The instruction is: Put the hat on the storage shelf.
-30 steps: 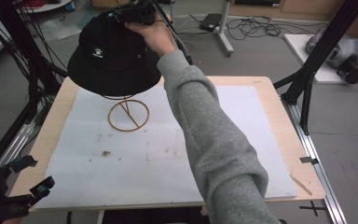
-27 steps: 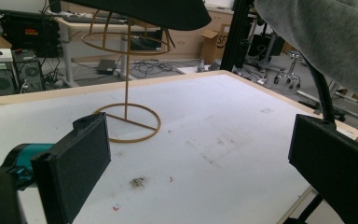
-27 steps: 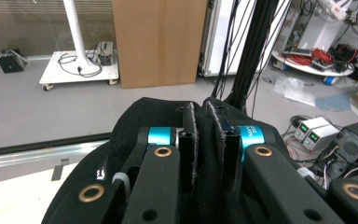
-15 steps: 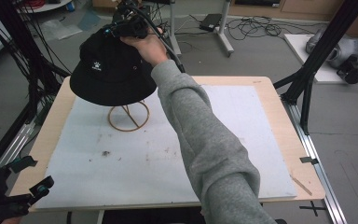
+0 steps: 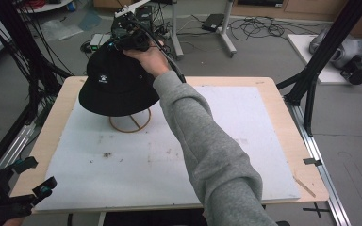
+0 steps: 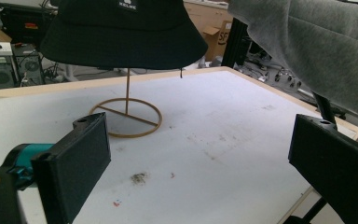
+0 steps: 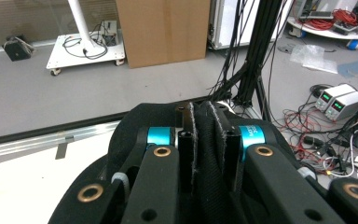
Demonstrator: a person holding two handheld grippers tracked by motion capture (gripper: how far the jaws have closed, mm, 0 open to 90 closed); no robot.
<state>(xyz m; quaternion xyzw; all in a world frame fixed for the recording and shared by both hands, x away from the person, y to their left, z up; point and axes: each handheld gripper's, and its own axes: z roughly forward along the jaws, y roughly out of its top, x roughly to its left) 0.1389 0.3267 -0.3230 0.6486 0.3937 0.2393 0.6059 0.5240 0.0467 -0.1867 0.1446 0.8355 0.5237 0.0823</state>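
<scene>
Your left hand-held gripper (image 5: 26,186) idles at 7 o'clock off the tabletop (image 5: 273,155), jaws apart, nothing between them. Black bucket hat (image 5: 115,87) sits at 11 o'clock over the wire stand (image 5: 129,123); your right hand-held gripper (image 7: 204,135) is clamped on its crown fabric. Step looks like seating the hat. Next: check it's settled on the stand, then unclamp and lift clear.
</scene>
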